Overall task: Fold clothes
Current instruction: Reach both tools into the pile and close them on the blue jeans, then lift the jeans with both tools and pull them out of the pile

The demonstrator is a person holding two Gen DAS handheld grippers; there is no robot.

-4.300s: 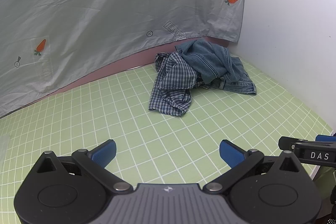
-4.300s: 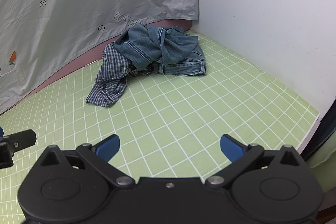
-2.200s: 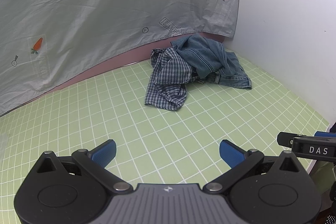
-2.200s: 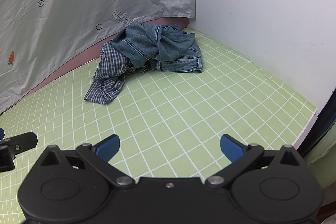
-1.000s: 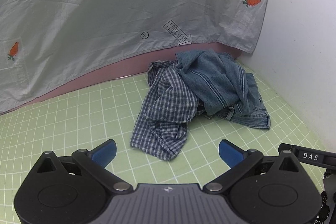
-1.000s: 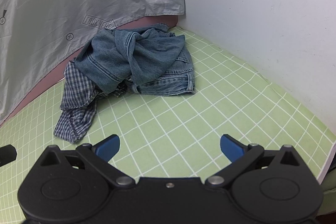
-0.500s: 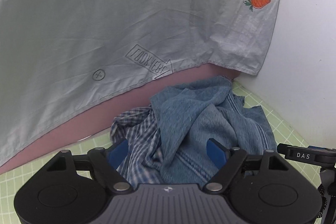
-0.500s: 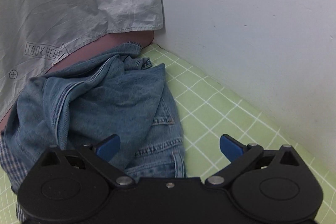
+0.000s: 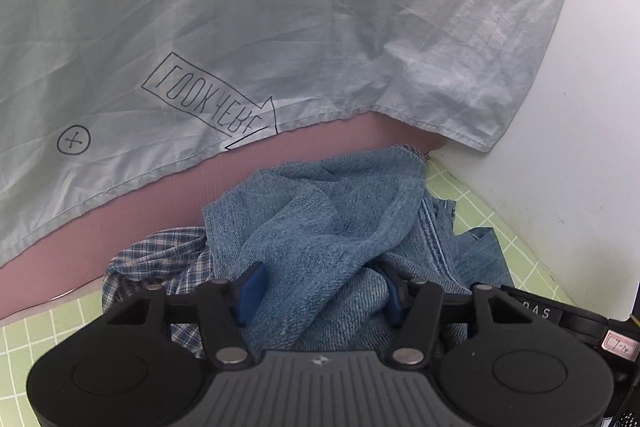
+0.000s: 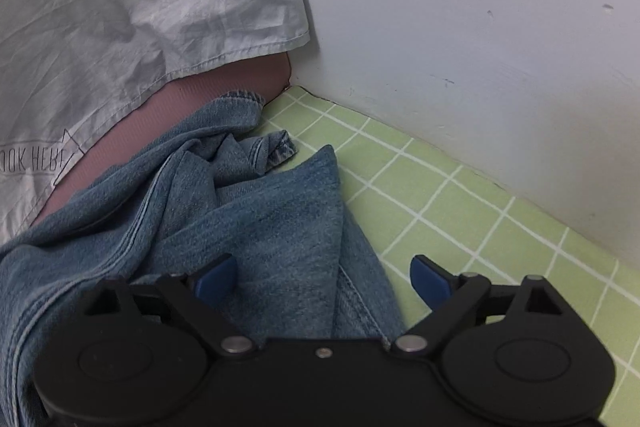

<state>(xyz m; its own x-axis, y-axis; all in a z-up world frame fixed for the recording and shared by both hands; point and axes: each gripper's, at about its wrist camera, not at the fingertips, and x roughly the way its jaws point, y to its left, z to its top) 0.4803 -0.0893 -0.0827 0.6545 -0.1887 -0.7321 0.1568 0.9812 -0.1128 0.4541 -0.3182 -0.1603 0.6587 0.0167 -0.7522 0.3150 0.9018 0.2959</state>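
A crumpled pair of blue jeans [image 9: 320,211] lies in the back corner of the green grid mat, partly over a blue plaid shirt [image 9: 160,259]. My left gripper [image 9: 320,291] has its jaws half closed around a raised fold of the jeans, and denim fills the gap. My right gripper [image 10: 324,279] is open over the jeans [image 10: 260,219]. Its left finger rests on the denim and its right finger hangs above the mat beside the jeans' edge.
A grey printed sheet [image 9: 240,27] hangs over a pink backboard [image 9: 132,203] just behind the pile. A white wall [image 10: 480,27] stands close on the right. The green mat [image 10: 460,195] shows bare to the right of the jeans.
Both grippers have moved forward right up to the pile. The left gripper's jaws have narrowed around the denim fold. The right gripper has stayed open.
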